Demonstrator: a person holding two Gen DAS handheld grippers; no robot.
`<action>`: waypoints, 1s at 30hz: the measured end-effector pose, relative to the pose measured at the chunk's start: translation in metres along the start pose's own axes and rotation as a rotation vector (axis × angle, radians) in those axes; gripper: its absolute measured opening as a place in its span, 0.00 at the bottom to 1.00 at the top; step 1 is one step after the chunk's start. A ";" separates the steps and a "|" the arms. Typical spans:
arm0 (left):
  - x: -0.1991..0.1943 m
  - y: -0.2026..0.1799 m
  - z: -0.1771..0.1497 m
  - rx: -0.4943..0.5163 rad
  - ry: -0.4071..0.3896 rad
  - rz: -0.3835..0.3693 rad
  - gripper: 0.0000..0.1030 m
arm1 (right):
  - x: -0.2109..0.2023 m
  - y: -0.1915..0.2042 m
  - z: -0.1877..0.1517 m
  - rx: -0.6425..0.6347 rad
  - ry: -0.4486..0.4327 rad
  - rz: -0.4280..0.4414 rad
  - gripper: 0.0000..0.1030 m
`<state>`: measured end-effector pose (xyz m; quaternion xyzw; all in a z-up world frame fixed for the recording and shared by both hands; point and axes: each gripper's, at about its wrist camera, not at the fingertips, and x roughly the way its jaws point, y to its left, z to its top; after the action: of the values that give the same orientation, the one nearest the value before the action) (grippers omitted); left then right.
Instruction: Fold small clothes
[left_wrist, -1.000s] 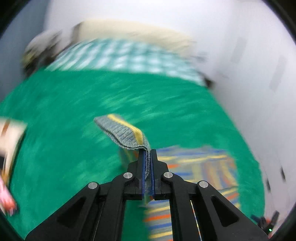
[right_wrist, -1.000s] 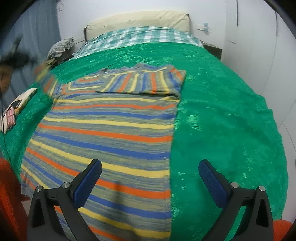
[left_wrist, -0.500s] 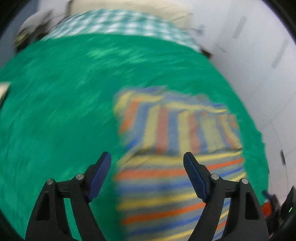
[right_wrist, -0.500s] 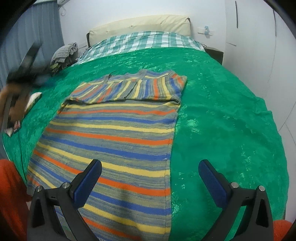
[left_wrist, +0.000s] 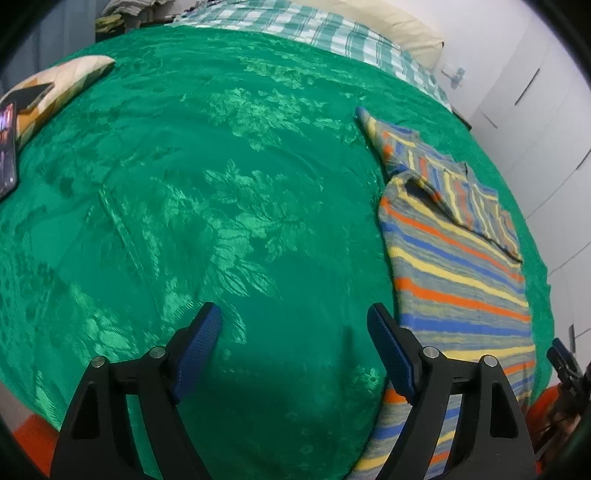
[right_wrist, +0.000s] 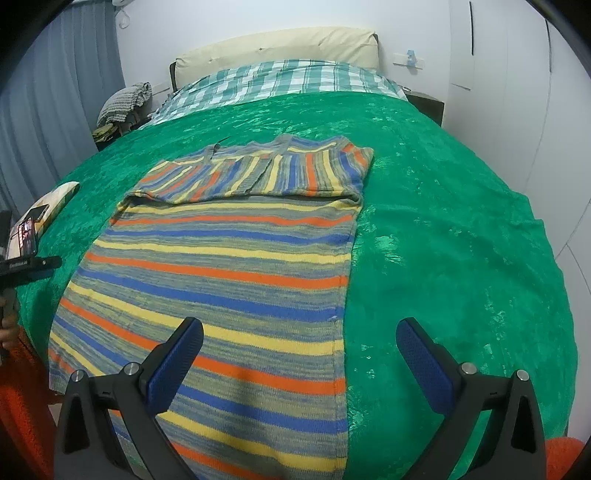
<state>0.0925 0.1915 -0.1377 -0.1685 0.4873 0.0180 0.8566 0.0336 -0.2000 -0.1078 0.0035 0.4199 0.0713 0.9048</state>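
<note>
A striped sweater (right_wrist: 229, 266) in orange, blue, yellow and grey lies flat on the green bedspread (right_wrist: 443, 240). Both its sleeves (right_wrist: 266, 170) are folded across the chest. My right gripper (right_wrist: 299, 332) hovers open over the sweater's right hem edge with nothing between its fingers. My left gripper (left_wrist: 293, 317) is open too, low over bare bedspread (left_wrist: 221, 184), with the sweater (left_wrist: 454, 266) just right of its right finger. It holds nothing.
A phone (left_wrist: 7, 147) lies on a patterned cushion (left_wrist: 62, 77) at the bed's left edge. Checked bedding (right_wrist: 288, 79) and a cream headboard (right_wrist: 277, 46) are at the far end, a clothes pile (right_wrist: 125, 101) at the back left, and white cupboard doors on the right.
My left gripper has let go of the sleeve cuff, opened wide and dropped down to the left, off the sweater. The sleeve now lies across the chest. The right gripper has not moved.
</note>
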 end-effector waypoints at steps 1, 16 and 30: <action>0.003 0.000 -0.001 -0.001 0.003 0.001 0.81 | 0.000 -0.001 0.000 0.002 0.000 -0.001 1.00; 0.053 -0.059 0.057 0.169 0.048 -0.032 0.81 | 0.008 -0.006 -0.001 0.039 0.032 0.017 1.00; 0.124 -0.100 0.106 0.261 -0.054 0.129 0.07 | 0.025 -0.007 -0.004 0.042 0.089 0.020 1.00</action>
<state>0.2646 0.1131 -0.1658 -0.0233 0.4722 0.0140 0.8811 0.0473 -0.2035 -0.1303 0.0235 0.4613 0.0718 0.8841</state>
